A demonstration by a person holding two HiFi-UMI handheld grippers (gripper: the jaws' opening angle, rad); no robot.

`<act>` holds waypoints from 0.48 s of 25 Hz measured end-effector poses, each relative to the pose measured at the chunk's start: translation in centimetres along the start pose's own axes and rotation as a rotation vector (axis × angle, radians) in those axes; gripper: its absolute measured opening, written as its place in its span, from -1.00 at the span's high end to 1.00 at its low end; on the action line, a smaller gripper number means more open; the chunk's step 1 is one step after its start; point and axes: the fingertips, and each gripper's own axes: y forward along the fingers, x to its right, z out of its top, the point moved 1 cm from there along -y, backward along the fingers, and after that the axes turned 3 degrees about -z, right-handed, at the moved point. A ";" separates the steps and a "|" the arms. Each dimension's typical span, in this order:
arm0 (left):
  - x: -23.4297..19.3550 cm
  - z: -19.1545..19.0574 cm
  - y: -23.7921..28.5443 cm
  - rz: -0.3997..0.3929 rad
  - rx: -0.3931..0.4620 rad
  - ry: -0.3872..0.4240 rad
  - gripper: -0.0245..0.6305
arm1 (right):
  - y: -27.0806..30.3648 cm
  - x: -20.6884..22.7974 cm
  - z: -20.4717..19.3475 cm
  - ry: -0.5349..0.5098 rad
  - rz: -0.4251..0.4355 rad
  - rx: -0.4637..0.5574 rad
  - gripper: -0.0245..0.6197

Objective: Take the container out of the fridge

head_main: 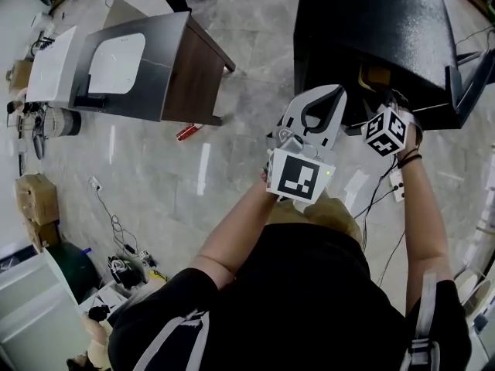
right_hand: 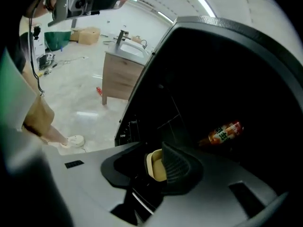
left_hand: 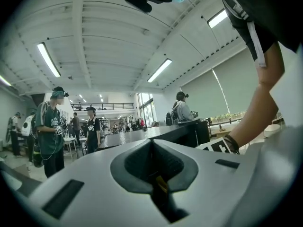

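Upper left of the head view, a wooden cabinet [head_main: 189, 76] with a white sink top stands on the pale floor. At the centre, the left gripper [head_main: 332, 95] is held up with its jaws closed on nothing. Just right of it, the right gripper [right_hand: 161, 160] reaches into the black fridge [head_main: 371, 22] at the upper right, its jaws clamped on the rim of a cream container [right_hand: 152, 167]. Further right in the dark interior lies a bottle [right_hand: 226, 132] with an orange label.
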 end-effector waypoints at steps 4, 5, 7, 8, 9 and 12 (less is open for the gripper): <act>-0.2 -1.1 0.1 0.023 -0.015 -0.048 0.85 | 2.7 0.0 -1.4 -0.069 0.013 -0.047 0.52; -0.4 -1.4 0.2 0.029 -0.016 -0.059 0.85 | 3.4 0.0 -1.8 -0.087 0.018 -0.063 0.52; -0.6 -1.8 0.3 0.037 -0.024 -0.066 0.85 | 4.8 -0.3 -2.6 -0.104 0.052 -0.096 0.52; -0.7 -1.9 0.3 0.038 -0.029 -0.058 0.85 | 5.4 -0.5 -3.0 -0.107 0.071 -0.108 0.52; -0.8 -2.1 0.4 0.039 -0.033 -0.051 0.85 | 6.0 -0.6 -3.5 -0.111 0.088 -0.119 0.52; -0.8 -2.7 0.4 0.051 -0.045 -0.067 0.85 | 7.5 -0.9 -4.8 -0.123 0.125 -0.153 0.52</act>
